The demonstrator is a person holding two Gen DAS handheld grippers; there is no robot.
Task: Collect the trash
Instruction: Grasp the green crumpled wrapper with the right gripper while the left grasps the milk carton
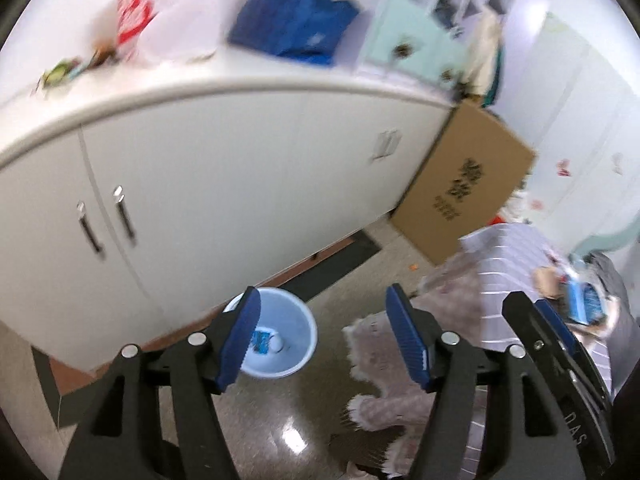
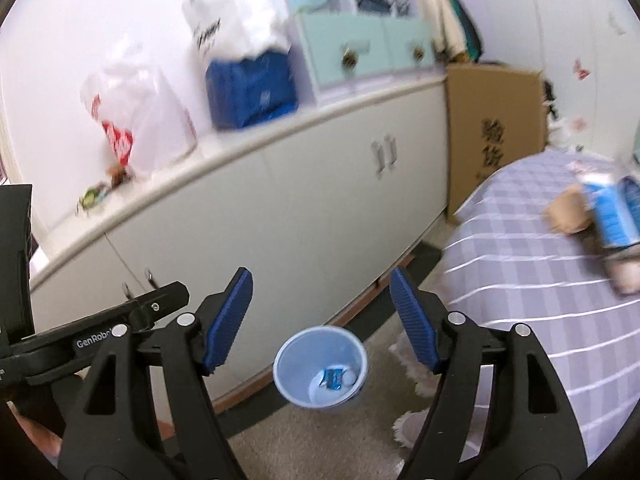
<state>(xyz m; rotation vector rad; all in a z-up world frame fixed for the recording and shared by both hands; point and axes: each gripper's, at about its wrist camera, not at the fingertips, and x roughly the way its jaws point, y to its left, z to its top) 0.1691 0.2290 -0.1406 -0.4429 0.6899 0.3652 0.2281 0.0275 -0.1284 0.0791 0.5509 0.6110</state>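
Floor: speckled, glossy; pale blue bin [image 2: 320, 366] stands on it, just in front of the cabinet [image 2: 300, 208] base.
Bin contents: blue wrapper [image 2: 333, 378] and a small white piece at the bottom.
Cabinet: long, white, metal handles on the doors; runs behind the bin.
Cabinet top: clear bag [image 2: 140, 116] with red print, blue bag [image 2: 252, 92], mint drawer box [image 2: 360, 46], small scraps [image 2: 94, 196] near the front edge.
Box [image 2: 494, 128]: brown cardboard, stands at the cabinet's far end, well apart from the bin.
Bed [image 2: 540, 280]: lilac with white stripes, right of the bin; blue-and-white carton [image 2: 612, 212] and a tan item lie on it, blurred.
Rug [image 1: 384, 360]: fuzzy, pinkish, on the floor between bin and bed.
Left gripper [image 1: 320, 340]: tilted down toward the floor, above the bin; blue pads spread, nothing between them.
Right gripper [image 2: 322, 320]: angled down, bin seen through the gap; pads spread wide, nothing held.
Spacing: the two grippers side by side, close; left one's frame at the edge of the right view.
Open room: bare strip of floor around the bin, hemmed by cabinet base behind and rug and bed to the right.
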